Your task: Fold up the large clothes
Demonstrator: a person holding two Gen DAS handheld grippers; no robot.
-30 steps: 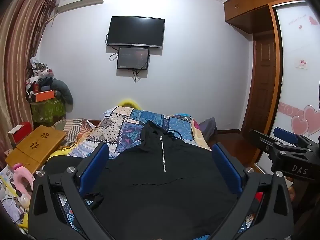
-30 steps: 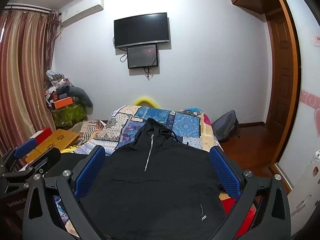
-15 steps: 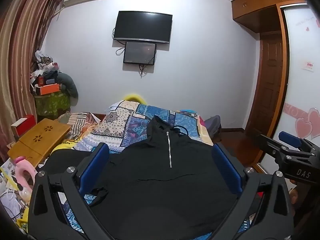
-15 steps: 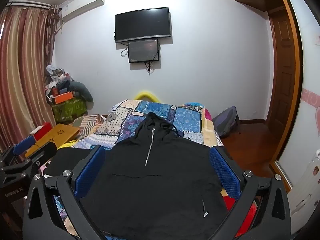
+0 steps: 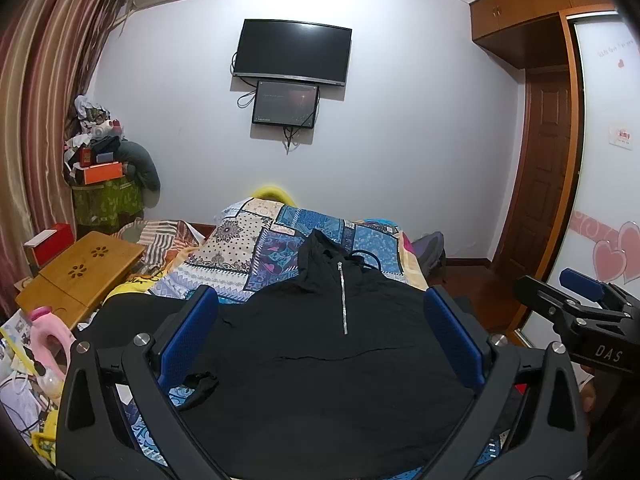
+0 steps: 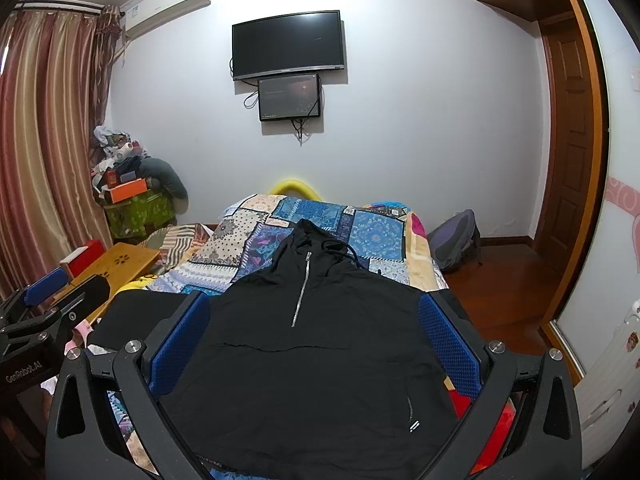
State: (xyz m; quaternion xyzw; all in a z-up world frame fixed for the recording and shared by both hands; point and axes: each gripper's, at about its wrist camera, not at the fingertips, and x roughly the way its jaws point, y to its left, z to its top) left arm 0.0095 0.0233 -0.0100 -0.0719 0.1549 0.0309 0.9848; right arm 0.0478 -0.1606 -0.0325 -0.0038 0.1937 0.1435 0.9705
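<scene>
A large black hooded jacket (image 5: 320,364) with a silver half-zip lies spread flat, front up, on the patchwork bed cover (image 5: 256,256), hood towards the far wall. It also shows in the right wrist view (image 6: 308,364). My left gripper (image 5: 320,332) is open and empty, held above the jacket's near half. My right gripper (image 6: 312,332) is open and empty, also above the near half. Each gripper shows at the edge of the other's view: the right one (image 5: 576,308), the left one (image 6: 44,300).
A wooden lap table (image 5: 76,272) and a pink bottle (image 5: 42,332) sit left of the bed. A cluttered pile (image 5: 104,176) stands by the curtain. A grey backpack (image 6: 456,244) lies on the wooden floor at right, near the door (image 6: 568,132). Two screens (image 5: 292,52) hang on the far wall.
Both grippers have tilted slightly upward, so the jacket and bed sit lower in both views. The jacket has not moved. Both grippers stay open.
</scene>
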